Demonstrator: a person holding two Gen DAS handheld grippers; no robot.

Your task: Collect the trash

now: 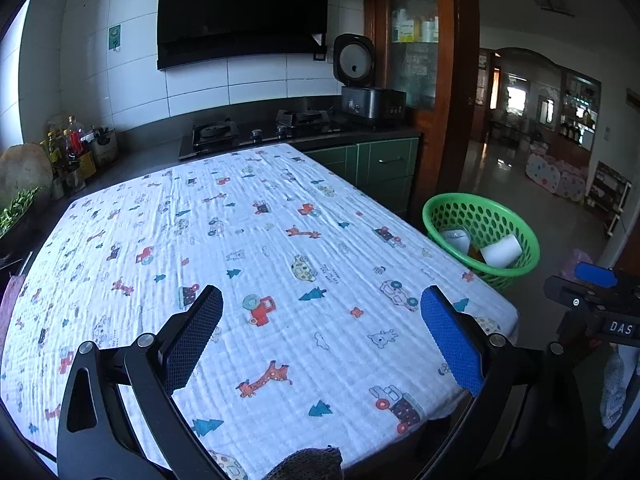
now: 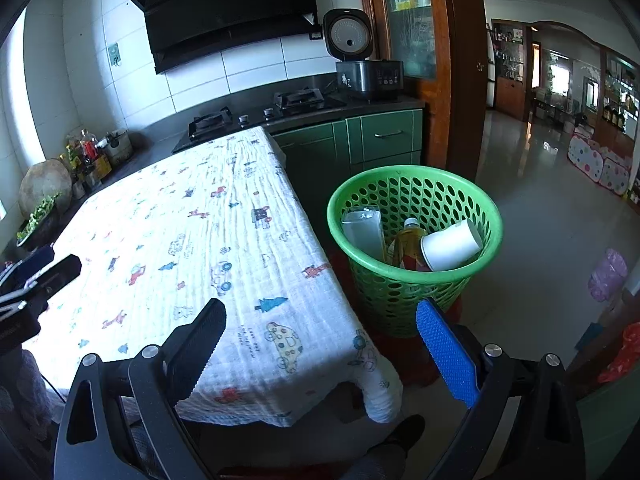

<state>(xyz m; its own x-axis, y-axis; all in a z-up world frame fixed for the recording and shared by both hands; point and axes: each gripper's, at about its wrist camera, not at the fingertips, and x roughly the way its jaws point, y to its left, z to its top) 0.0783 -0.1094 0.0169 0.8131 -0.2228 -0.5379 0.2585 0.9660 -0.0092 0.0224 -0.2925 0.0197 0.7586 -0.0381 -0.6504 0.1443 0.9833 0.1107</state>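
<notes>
A green perforated basket [image 2: 412, 196] [image 1: 486, 210] stands on the floor just right of the table. Inside it lie a white paper cup [image 2: 450, 245] [image 1: 502, 250], a white carton [image 2: 364, 228] [image 1: 454, 237] and a yellow bottle [image 2: 408, 238]. My left gripper [image 1: 322, 300] hovers open over the near part of the patterned tablecloth [image 1: 248, 248], nothing between its fingers. My right gripper [image 2: 320, 318] is open and empty above the table's near right corner, with the basket just beyond its blue finger [image 2: 446, 350]. The right gripper's body [image 1: 592, 300] shows at the left wrist view's right edge.
A dark counter with a gas hob [image 1: 260, 130] and a rice cooker [image 1: 370, 100] runs behind the table. Bottles and a pot [image 1: 80, 148] crowd the counter's left end. Green cabinets [image 2: 380, 140] and a wooden door frame [image 2: 460, 80] stand behind the basket; open tiled floor [image 2: 540, 220] lies to the right.
</notes>
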